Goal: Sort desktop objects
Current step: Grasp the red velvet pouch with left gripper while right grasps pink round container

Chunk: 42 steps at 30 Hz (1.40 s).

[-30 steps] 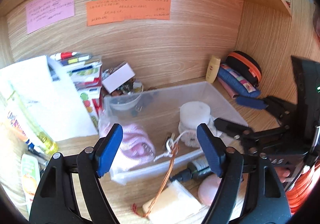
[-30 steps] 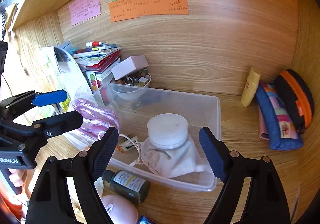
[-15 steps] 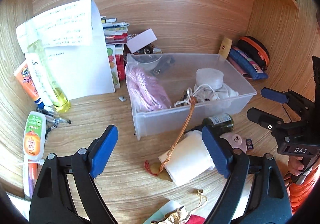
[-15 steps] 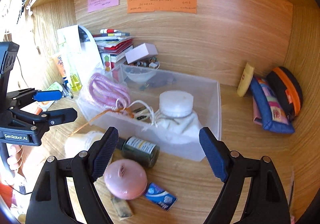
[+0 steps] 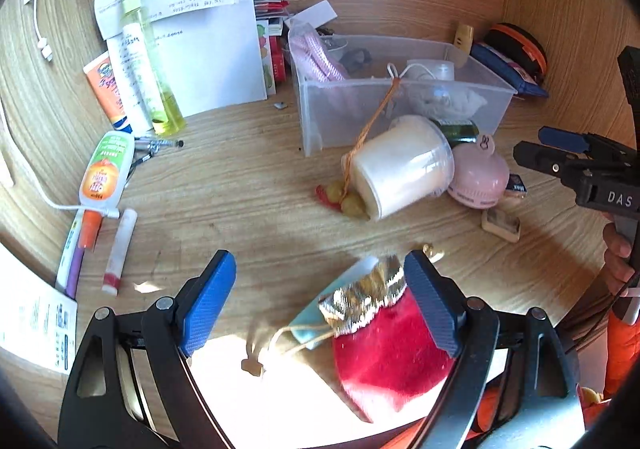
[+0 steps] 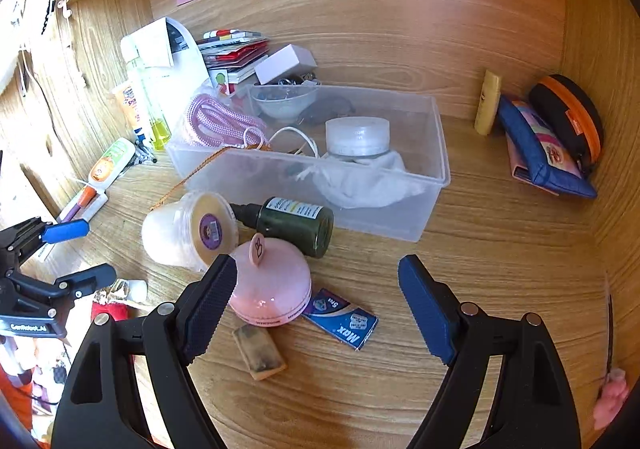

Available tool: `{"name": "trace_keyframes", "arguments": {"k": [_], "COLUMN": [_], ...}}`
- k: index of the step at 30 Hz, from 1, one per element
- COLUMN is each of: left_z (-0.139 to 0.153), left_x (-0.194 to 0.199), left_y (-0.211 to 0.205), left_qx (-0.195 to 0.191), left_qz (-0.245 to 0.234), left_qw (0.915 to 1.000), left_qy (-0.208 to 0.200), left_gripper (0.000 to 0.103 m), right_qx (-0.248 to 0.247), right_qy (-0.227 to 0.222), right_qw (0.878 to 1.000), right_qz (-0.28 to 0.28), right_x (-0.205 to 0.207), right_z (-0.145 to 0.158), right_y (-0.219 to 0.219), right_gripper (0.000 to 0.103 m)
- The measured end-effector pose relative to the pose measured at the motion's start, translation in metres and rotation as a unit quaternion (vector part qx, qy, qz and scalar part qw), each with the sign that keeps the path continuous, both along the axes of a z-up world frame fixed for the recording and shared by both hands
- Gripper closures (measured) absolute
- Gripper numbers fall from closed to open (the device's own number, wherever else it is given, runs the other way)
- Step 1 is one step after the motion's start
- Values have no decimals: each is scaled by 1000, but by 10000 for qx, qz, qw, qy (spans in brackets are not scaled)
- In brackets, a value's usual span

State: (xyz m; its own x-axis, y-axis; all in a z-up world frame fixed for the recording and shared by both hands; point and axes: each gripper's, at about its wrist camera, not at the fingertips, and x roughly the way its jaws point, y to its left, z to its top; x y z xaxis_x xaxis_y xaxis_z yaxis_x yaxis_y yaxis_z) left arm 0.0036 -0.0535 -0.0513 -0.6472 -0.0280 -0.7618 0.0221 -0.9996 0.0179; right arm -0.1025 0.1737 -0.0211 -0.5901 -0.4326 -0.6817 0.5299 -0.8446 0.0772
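Note:
My left gripper [image 5: 320, 301] hangs open low over the desk's front edge. A red velvet pouch with a gold rim [image 5: 384, 349] lies between its jaws, close to the right finger, and the pads are not pressing on it. A pale blue item [image 5: 320, 313] sits under the pouch. My right gripper [image 6: 318, 305] is open above a round pink case [image 6: 272, 285], a blue "Max" packet [image 6: 340, 319] and a tan block [image 6: 260, 353]. Behind them lie a white tub [image 6: 188, 229] and a dark green bottle [image 6: 296, 223], in front of the clear bin [image 6: 400, 209].
The bin holds a pink rope bundle [image 6: 224, 121], a white lidded jar on cloth [image 6: 356, 137] and a bowl. Tubes and a yellow bottle [image 5: 156, 89] lie at the left by a paper sheet. Pencil cases [image 6: 548, 145] lean at the right wall.
Both grippers drew back from the bin toward the desk's front and sank lower. The red pouch came into view between the left jaws. The pink case now lies under the right gripper.

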Motion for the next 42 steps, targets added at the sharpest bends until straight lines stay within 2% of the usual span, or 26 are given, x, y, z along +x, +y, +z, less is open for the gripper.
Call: {"name": "trace_keyframes", "arguments": {"k": [8, 14, 22, 32, 35, 36, 37, 42], "left_z": [-17, -33, -36, -36, -35, -35, -35, -36], "left_x": [35, 40, 26, 4, -1, -3, -6, -13], "left_y": [15, 23, 33, 36, 36, 35, 34, 37], "left_qx": [149, 485, 331, 483, 662, 658, 632, 597], "left_qz": [-139, -198, -178, -157, -128, -68, -20, 115], "left_qw": [9992, 9971, 9987, 9983, 9975, 9976, 9978, 9982], "left_qy": [-333, -549, -340, -269, -231, -205, -190, -12], "left_gripper": [16, 16, 11, 6, 4, 4, 4, 5], "right_qx": [79, 247, 513, 725, 653, 634, 607, 624], "right_qy": [-190, -235, -284, -324, -370, -409, -445, -310], "right_qw": [9998, 9993, 9978, 9958, 9959, 9959, 9958, 9962], "right_qz": [8, 128, 313, 466, 499, 501, 518, 519], "right_x": [10, 9, 0, -1, -2, -3, -4, -1], "right_z": [-20, -28, -34, -39, -40, -40, -41, -38], "right_y": [-7, -15, -36, -52, -52, -52, -52, -51], "right_gripper": [22, 22, 22, 25, 33, 40, 42, 43]}}
